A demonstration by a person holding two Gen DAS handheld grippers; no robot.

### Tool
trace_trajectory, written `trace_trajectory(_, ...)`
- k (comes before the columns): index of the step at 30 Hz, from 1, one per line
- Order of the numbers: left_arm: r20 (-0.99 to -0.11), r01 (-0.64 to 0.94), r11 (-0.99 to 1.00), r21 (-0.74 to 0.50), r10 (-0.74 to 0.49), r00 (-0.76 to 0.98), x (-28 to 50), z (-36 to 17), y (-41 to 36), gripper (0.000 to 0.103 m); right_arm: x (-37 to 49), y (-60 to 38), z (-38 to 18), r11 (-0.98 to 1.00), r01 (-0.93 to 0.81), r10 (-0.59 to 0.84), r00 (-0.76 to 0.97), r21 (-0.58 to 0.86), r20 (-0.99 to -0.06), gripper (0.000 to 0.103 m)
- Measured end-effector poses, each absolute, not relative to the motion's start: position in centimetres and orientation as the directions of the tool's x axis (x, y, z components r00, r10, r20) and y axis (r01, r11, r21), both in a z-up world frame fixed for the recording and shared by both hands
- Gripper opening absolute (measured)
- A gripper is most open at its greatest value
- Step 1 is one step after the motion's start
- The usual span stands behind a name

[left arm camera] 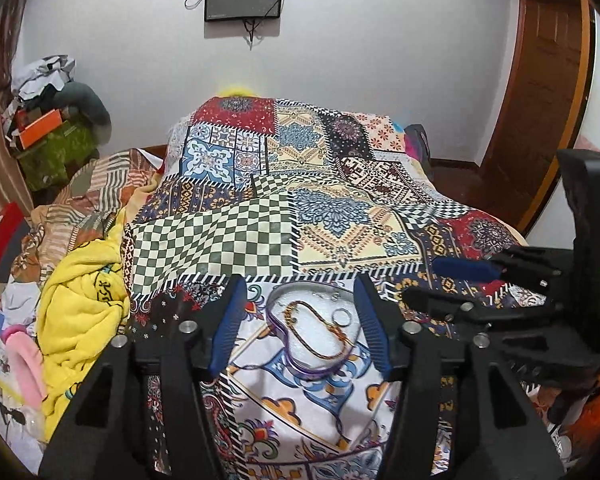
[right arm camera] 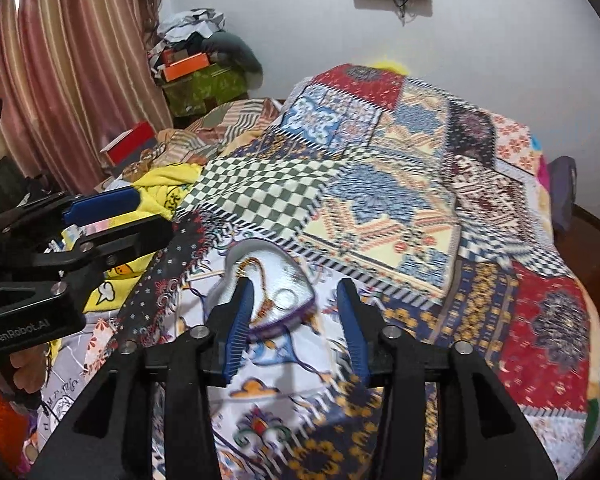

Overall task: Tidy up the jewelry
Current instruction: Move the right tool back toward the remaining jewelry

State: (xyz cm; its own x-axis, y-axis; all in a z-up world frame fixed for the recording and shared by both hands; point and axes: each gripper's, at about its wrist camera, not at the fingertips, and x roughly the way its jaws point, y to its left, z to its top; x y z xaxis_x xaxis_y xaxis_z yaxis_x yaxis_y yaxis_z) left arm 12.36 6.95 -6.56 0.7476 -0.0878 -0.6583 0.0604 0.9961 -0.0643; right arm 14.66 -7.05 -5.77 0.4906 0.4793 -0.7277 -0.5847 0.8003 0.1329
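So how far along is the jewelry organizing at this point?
Looks done: a gold chain and a ring already lie inside the open heart-shaped box on the patterned bedspread. In hand: nothing; the left gripper and right gripper both stand open around the box. Left: likely closing the box, though no lid or other loose jewelry is visible.
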Motion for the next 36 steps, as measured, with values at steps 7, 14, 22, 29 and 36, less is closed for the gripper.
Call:
trace_trajectory(7, -0.666, 0.061, 0.997, -0.042, -0.073, 0.742, 11.4, -7.1, 4.5, 0.069, 14.1, -10.8, -5.8, 0.831, -0.545, 0.439, 0.521, 0.11, -0.732, 0.044)
trace_trajectory(14, -0.705, 0.076, 0.996, -0.056, -0.093, 0.703, 12.0, -9.0, 1.9, 0.069, 14.5, -14.5, -7.5, 0.86, -0.499, 0.393, 0.521, 0.103, -0.758, 0.045)
trace_trajectory(22, -0.743, 0.11, 0.992, -0.057, -0.116, 0.659, 13.1, -11.4, -1.0, 0.069, 14.7, -17.2, -10.1, 0.873, -0.473, 0.369, 0.481, 0.119, -0.795, 0.045)
trace_trajectory(29, -0.803, 0.16, 0.98, -0.116, -0.187, 0.566, 14.4, -14.9, -3.0, 0.069, 15.5, -18.1, -13.1, 0.873, -0.465, 0.362, 0.416, 0.147, -0.834, 0.045)
trace_trajectory(36, -0.827, 0.167, 0.977, -0.135, -0.203, 0.524, 15.5, -17.3, -4.0, 0.067, 16.8, -17.3, -14.5, 0.849, -0.495, 0.395, 0.359, 0.187, -0.846, 0.044)
